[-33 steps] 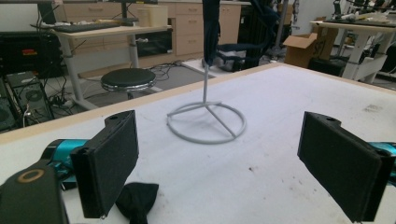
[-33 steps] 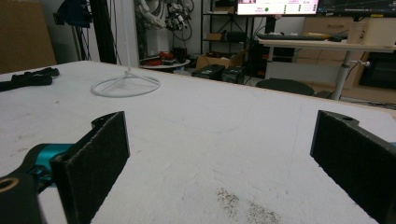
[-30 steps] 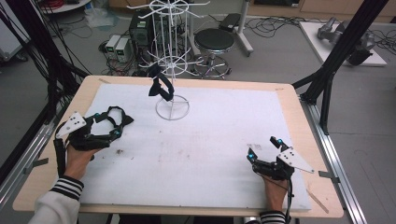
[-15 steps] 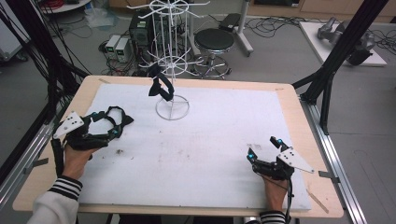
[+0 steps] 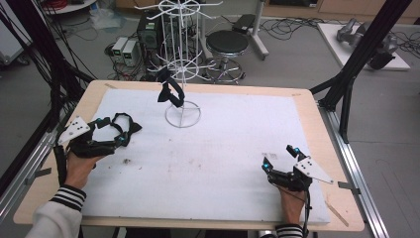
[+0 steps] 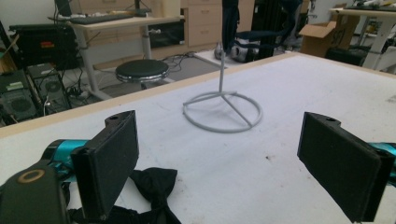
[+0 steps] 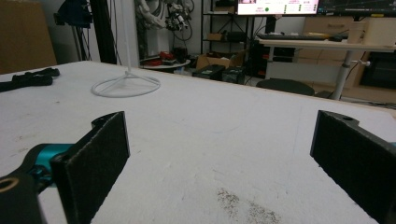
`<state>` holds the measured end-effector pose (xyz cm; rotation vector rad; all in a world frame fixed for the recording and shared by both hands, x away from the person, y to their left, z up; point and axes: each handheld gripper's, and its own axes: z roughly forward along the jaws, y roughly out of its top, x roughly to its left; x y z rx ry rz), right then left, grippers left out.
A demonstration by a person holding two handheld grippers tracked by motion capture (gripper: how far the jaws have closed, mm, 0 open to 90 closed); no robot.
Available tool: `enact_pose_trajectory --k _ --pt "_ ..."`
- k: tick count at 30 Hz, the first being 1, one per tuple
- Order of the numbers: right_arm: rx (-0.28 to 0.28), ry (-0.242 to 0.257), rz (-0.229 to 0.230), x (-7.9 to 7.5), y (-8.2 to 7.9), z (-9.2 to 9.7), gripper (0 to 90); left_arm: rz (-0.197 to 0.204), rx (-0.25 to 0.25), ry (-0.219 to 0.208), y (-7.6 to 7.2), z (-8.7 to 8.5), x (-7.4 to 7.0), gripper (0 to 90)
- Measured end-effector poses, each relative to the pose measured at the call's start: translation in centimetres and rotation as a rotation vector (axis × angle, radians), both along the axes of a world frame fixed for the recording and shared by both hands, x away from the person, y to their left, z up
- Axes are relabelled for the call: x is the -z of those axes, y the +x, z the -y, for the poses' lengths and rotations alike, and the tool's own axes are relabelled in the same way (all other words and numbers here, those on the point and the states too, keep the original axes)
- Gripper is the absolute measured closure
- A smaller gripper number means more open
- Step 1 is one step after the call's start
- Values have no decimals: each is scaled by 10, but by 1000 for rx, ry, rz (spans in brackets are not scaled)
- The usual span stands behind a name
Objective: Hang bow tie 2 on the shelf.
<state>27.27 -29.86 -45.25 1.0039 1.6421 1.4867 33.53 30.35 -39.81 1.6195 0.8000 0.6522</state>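
Black grippers, flat black fingers [image 6: 112, 163], teal joints, striped sleeve [image 5: 67, 198]

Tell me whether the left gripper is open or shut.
Open. In the left gripper view its two black jaws stand wide apart, bare table between them, and the left gripper grips nothing; a black bow tie lies by one jaw.

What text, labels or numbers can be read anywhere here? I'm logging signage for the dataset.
None can be read.
Monitor behind the table: on-screen content too small and blurred.
Desktop computers on the floor: pale stickers, illegible.
Both hand-held grippers and the white wire stand: no markings visible.
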Motion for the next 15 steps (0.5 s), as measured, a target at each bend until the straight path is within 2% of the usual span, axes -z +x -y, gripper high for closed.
enact_pose_trajectory --k 3,12,15 --pt "0 1 -1 0 0 0 39 -23 -5 23 3 0 -3 131" --pt "0 2 -4 0 0 0 38 -127 -10 110 20 4 -16 131" --pt "0 1 -4 0 0 0 39 -170 6 115 25 7 -20 131"
